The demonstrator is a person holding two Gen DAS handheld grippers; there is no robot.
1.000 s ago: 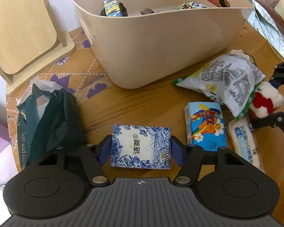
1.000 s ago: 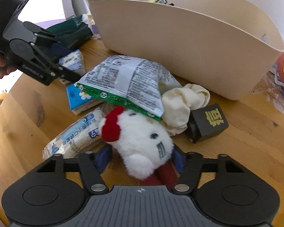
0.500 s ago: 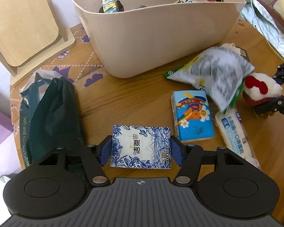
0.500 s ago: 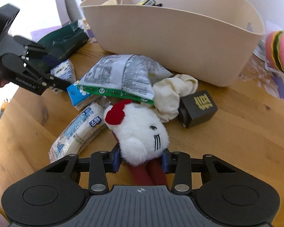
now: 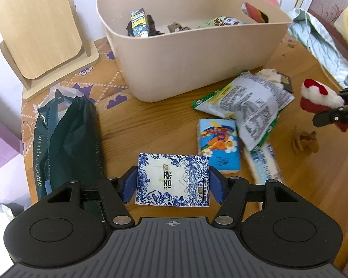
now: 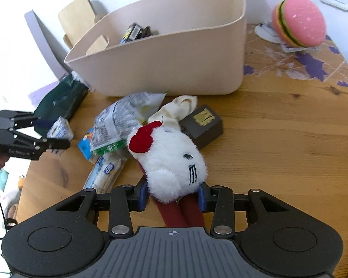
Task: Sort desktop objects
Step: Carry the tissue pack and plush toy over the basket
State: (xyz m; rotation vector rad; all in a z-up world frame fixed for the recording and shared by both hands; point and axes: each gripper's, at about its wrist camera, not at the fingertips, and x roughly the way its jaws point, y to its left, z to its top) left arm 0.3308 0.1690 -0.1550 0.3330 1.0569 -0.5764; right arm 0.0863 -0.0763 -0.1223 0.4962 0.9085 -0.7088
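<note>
1. While the left gripper (image 5: 172, 184) squeezes the blue flower tissue pack (image 5: 172, 180) between its blue pads, the pack sits up above the wooden table (image 5: 150, 125).
2. The right gripper (image 6: 172, 197) is closed tight on the white plush cat (image 6: 171, 159) with the red bow.
3. Both held things are in front of the beige bin (image 5: 197, 53).
4. A snack bag (image 5: 246, 102), a cartoon tissue pack (image 5: 218, 147) and a dark green bag (image 5: 67, 139) lie on the table near the bin.

The tissue pack (image 5: 172, 180) reads "洁柔"; the green bag (image 5: 65, 139) reads "Soft and co…"; the other tool's arm (image 6: 20, 152) reads "Cenfobot AI", blurred.
</note>
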